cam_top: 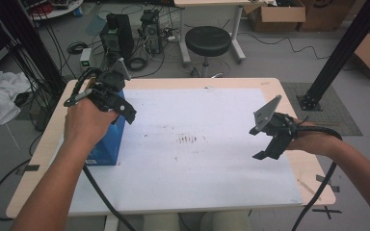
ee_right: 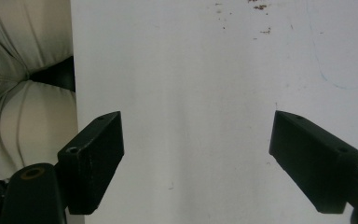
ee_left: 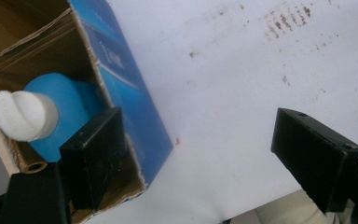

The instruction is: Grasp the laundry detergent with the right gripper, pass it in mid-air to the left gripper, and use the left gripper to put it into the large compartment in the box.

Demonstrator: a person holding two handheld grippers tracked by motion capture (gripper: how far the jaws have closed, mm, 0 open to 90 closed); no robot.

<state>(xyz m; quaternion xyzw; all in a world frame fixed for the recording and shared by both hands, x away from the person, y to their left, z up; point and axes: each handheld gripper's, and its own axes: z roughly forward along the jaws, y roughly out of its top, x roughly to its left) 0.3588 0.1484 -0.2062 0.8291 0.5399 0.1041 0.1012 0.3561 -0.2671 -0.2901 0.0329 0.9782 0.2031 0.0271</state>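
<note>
In the left gripper view, the left gripper (ee_left: 196, 158) has its fingers (ee_left: 93, 161) wide apart, straddling the near wall of an open blue box (ee_left: 135, 107); one finger sits inside the box at lower left of the frame, just beside a blue bottle (ee_left: 70, 107) with a white cap (ee_left: 23, 114), the other outside over the white sheet (ee_left: 242, 70); whether the inner finger touches the bottle is unclear. In the high view the box stands at the left of the counter (cam_top: 289, 96); the right gripper (cam_top: 265, 144), fingers apart, hangs at right, well apart from the box.
</note>
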